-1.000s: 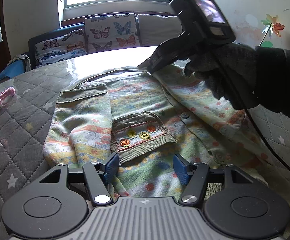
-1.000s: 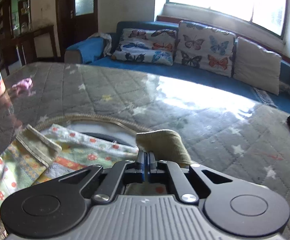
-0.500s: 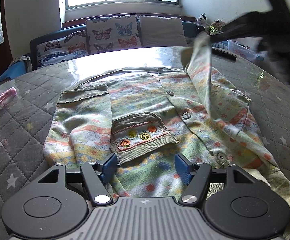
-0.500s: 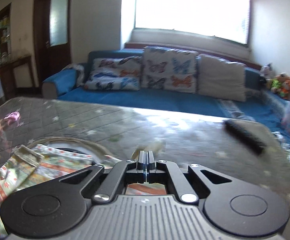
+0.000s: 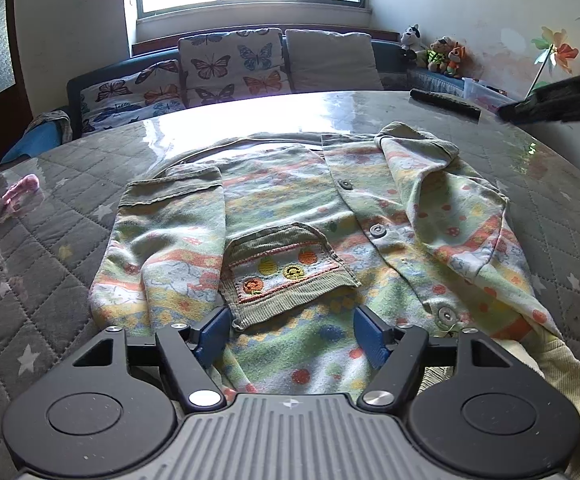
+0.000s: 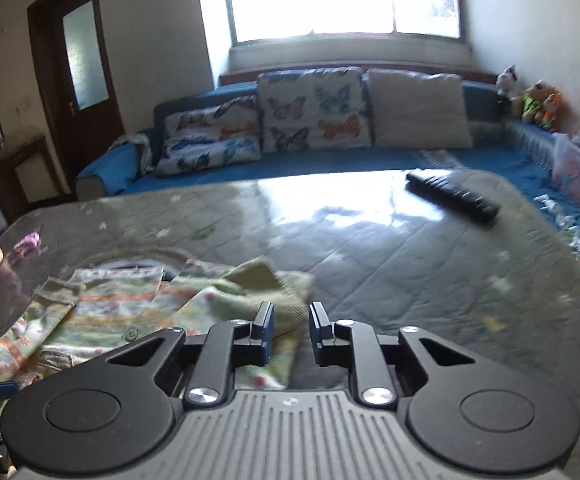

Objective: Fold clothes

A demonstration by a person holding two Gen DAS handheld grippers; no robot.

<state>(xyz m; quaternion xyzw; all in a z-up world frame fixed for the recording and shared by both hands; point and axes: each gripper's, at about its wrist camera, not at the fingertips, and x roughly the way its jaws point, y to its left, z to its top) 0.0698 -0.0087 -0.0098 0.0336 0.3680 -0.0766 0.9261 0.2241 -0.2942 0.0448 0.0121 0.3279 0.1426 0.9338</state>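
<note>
My left hand-held gripper [image 5: 290, 334] hangs spread wide over the hem of the patterned cardigan [image 5: 290, 216] lying flat on the quilted counter [image 5: 50, 240], while my right hand-held gripper [image 6: 291, 332], jaws just opening and empty, hovers by its folded-in sleeve [image 6: 250, 292].

A home living room is showing: a blue sofa [image 6: 330, 168] carrying butterfly cushions [image 5: 234, 66], stuffed toys [image 5: 442, 54] sitting nearby.
</note>
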